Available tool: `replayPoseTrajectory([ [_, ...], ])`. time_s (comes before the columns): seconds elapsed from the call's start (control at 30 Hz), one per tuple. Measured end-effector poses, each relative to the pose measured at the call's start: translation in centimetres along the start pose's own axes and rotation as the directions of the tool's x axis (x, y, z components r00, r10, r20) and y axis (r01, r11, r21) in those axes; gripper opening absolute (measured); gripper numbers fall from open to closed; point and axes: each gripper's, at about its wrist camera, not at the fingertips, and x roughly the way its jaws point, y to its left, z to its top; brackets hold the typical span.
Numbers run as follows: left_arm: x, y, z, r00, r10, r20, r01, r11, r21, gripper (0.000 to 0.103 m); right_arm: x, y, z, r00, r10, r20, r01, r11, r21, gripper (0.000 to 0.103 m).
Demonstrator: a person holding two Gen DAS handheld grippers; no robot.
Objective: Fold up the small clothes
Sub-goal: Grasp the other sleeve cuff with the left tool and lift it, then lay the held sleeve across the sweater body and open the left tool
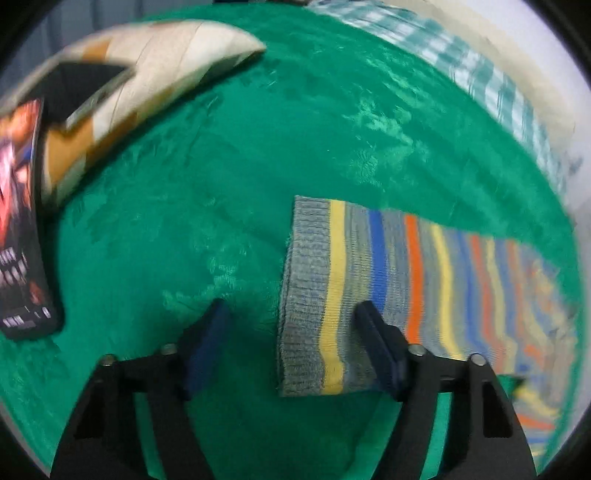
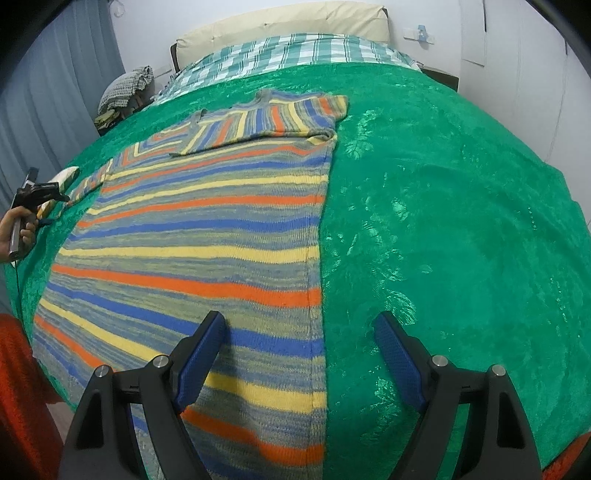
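Observation:
A striped knit sweater (image 2: 207,236) in grey, yellow, blue and orange lies flat on the green blanket (image 2: 443,221). One sleeve (image 2: 280,118) is folded across its chest at the far end. My right gripper (image 2: 299,315) is open above the sweater's right side edge near the hem, with nothing pinched. The other sleeve (image 1: 424,266) stretches out in the left wrist view, ending in a grey ribbed cuff (image 1: 306,295). My left gripper (image 1: 291,304) hovers over that cuff with its jaws apart and the cuff's end between the fingers, pads not pressing. A hand holds the left gripper (image 2: 37,195) at the far left.
A cream and brown patterned pillow (image 1: 147,81) and a dark box with red print (image 1: 22,240) lie left of the cuff. A checked sheet (image 2: 288,51), a cream headboard (image 2: 280,22) and a grey bundle (image 2: 125,88) are beyond the blanket. Curtains (image 2: 55,110) hang left.

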Motion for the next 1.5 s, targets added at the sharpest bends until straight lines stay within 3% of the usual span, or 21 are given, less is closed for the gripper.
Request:
replayPoseTrajectory([
  [0.07,0.0,-1.8,-0.1,1.0,0.013,0.022,-0.015,0.996,0.093,0.004,0.1,0.1,0.1,1.0,0.001,0.001,-0.001,1.0,-0.004,0.084],
  [0.17,-0.7,-4.1,0.5,0.996,0.078,0.044,-0.085,0.98,0.181,0.004,0.2,0.2,0.2,1.0,0.012,0.001,-0.012,1.0,-0.004,0.084],
  [0.27,-3.1,-7.0,1.8,0.989,0.097,0.111,-0.125,0.951,0.282,0.004,-0.2,0.0,0.3,0.999,0.046,0.009,-0.046,0.999,0.015,0.084],
  [0.37,-6.9,-11.7,3.2,0.984,0.035,0.173,-0.101,0.917,0.386,0.004,-0.7,-0.2,0.5,0.997,0.07,0.021,-0.07,0.997,0.036,0.084],
  [0.47,-11.1,-18.0,3.2,0.975,-0.078,0.21,-0.04,0.863,0.503,0.004,-1.0,-0.5,0.8,0.996,0.088,0.035,-0.09,0.994,0.055,0.084],
  [0.63,-15.0,-29.2,-0.3,0.944,-0.276,0.178,0.092,0.744,0.662,0.004,-1.5,-1.0,1.1,0.993,0.102,0.053,-0.107,0.991,0.083,0.084],
  [0.7,-14.6,-33.4,-2.9,0.939,-0.313,0.143,0.123,0.692,0.711,0.005,-1.7,-1.1,1.1,0.993,0.106,0.057,-0.11,0.99,0.087,0.084],
  [0.77,-12.5,-36.5,-5.8,0.954,-0.285,0.089,0.124,0.651,0.749,0.022,-1.9,-1.2,1.1,0.992,0.107,0.06,-0.112,0.99,0.088,0.084],
  [0.8,-11.3,-37.6,-7.4,0.968,-0.242,0.063,0.112,0.643,0.757,0.039,-2.0,-1.3,1.1,0.992,0.108,0.06,-0.113,0.99,0.088,0.084],
  [0.83,-9.8,-38.0,-8.3,0.979,-0.198,0.05,0.092,0.645,0.758,0.077,-2.1,-1.4,1.1,0.992,0.106,0.062,-0.112,0.99,0.09,0.084],
  [0.87,-8.4,-38.2,-9.6,0.986,-0.157,0.052,0.064,0.651,0.756,0.085,-2.2,-1.5,1.1,0.992,0.105,0.065,-0.111,0.989,0.094,0.084],
  [0.93,-7.9,-37.5,-11.7,0.985,-0.168,0.034,0.087,0.66,0.746,0.084,-2.4,-1.8,1.2,0.991,0.109,0.074,-0.116,0.987,0.107,0.084],
  [1.0,-7.9,-35.0,-13.4,0.979,-0.2,-0.026,0.157,0.674,0.722,0.084,-2.7,-2.2,1.2,0.99,0.111,0.083,-0.12,0.986,0.117,0.084],
  [1.07,-8.6,-33.2,-15.7,0.976,-0.211,-0.047,0.183,0.688,0.703,0.09,-2.6,-2.5,1.4,0.99,0.112,0.084,-0.123,0.984,0.127,0.084],
  [1.17,-9.9,-28.9,-19.7,0.978,-0.204,-0.035,0.171,0.698,0.696,0.091,-2.3,-2.7,1.7,0.99,0.115,0.081,-0.126,0.982,0.14,0.084],
  [1.23,-11.7,-25.2,-22.9,0.984,-0.18,-0.009,0.138,0.72,0.68,0.091,-2.3,-2.8,1.9,0.99,0.11,0.086,-0.121,0.983,0.137,0.084],
  [1.4,-13.2,-18.3,-25.3,0.98,-0.189,0.063,0.129,0.843,0.521,0.096,-3.0,-3.5,2.2,0.992,0.041,0.118,-0.056,0.99,0.13,0.084],
  [1.5,-12.8,-15.2,-25.8,0.98,-0.156,0.126,0.088,0.899,0.428,0.097,-2.8,-4.3,1.8,0.995,0.003,0.102,-0.02,0.987,0.161,0.084],
])
